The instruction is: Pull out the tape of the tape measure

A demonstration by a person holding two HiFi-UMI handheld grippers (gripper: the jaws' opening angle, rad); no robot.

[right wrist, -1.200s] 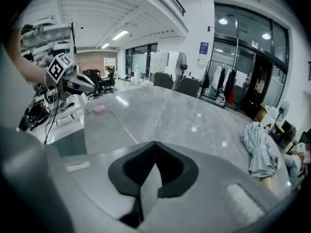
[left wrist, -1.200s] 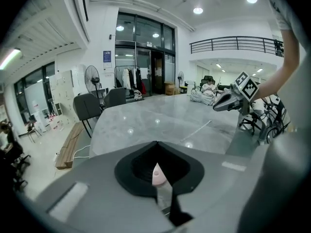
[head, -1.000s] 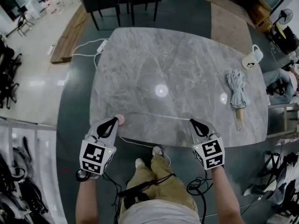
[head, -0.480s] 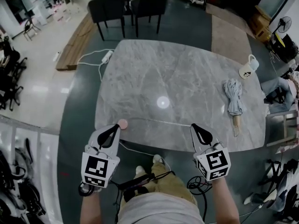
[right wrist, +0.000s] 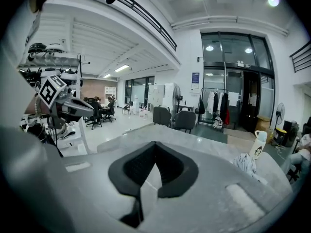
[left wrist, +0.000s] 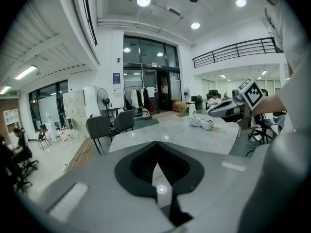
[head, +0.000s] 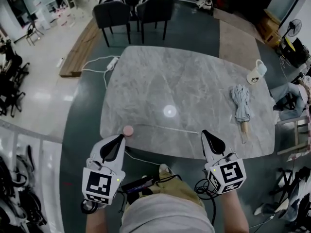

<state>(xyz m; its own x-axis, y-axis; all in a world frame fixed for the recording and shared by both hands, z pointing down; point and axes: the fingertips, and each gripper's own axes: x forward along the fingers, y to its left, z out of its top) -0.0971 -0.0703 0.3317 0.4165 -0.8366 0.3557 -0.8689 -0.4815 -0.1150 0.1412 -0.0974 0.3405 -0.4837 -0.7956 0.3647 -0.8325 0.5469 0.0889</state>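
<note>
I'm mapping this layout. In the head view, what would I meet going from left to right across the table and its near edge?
left gripper → pink tape measure → pulled-out tape → right gripper → folded umbrella → mug

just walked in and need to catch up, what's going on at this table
A person holds a gripper in each hand at the near edge of the grey table. A pink tape measure sits by the left gripper, its tape lying stretched out towards the right gripper. Both grippers are shut and hold nothing.
</note>
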